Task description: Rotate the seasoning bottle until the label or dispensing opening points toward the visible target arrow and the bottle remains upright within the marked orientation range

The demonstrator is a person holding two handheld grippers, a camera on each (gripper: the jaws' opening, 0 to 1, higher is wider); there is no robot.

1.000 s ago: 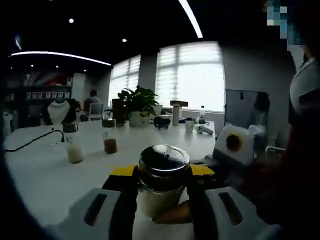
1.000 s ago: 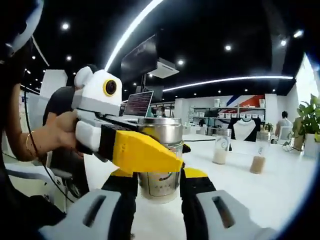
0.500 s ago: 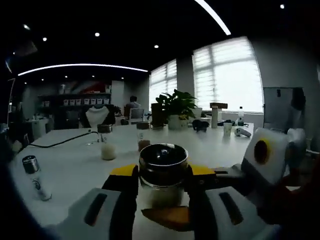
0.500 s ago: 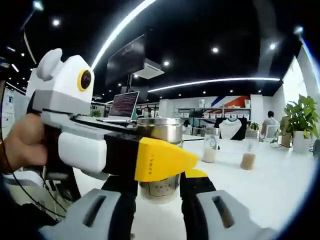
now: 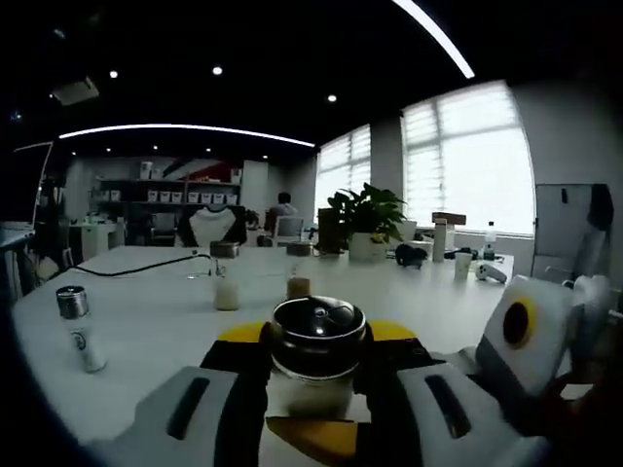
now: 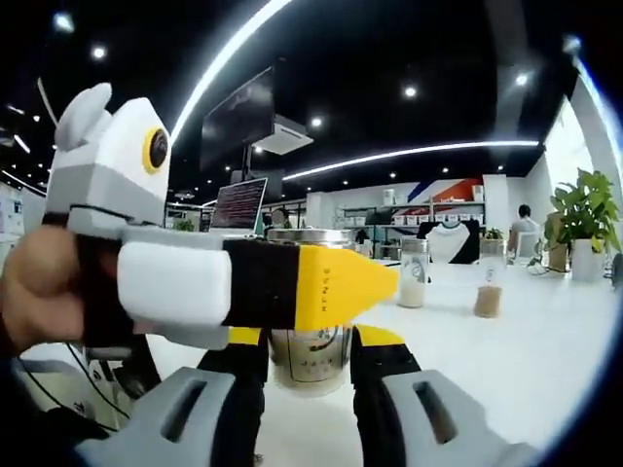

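1. Steel-lidded seasoning bottle (image 5: 315, 362) stands upright on the white desk (image 5: 146, 341), near its front edge; pale contents show through the lower body.
2. Left hand-held gripper (image 5: 316, 375): its black jaws with yellow tips press the bottle from both sides just under the lid, clamped on it.
3. Right hand-held gripper (image 6: 310, 365): its jaws also close against the same bottle (image 6: 310, 341), lower on the body, where a printed label faces this camera.
4. Right gripper view: the left hand-held gripper reaches in from the left, with white and black body and a yellow tip crossing in front of the bottle's upper part. A hand (image 6: 44, 292) wraps its handle.
5. Left gripper view: the right hand-held gripper's white body sits at lower right, and a yellow jaw tip pokes in beneath the bottle.
6. Elsewhere on the desk: a small shaker with metal cap (image 5: 77, 329) at left, well apart from the held bottle; two glass jars further back, one with pale filling (image 5: 226, 289), one with brown filling (image 5: 298, 281).
7. Black cable (image 5: 146, 269) trails across the far desk. Potted plant (image 5: 367, 216) stands by the bright windows.
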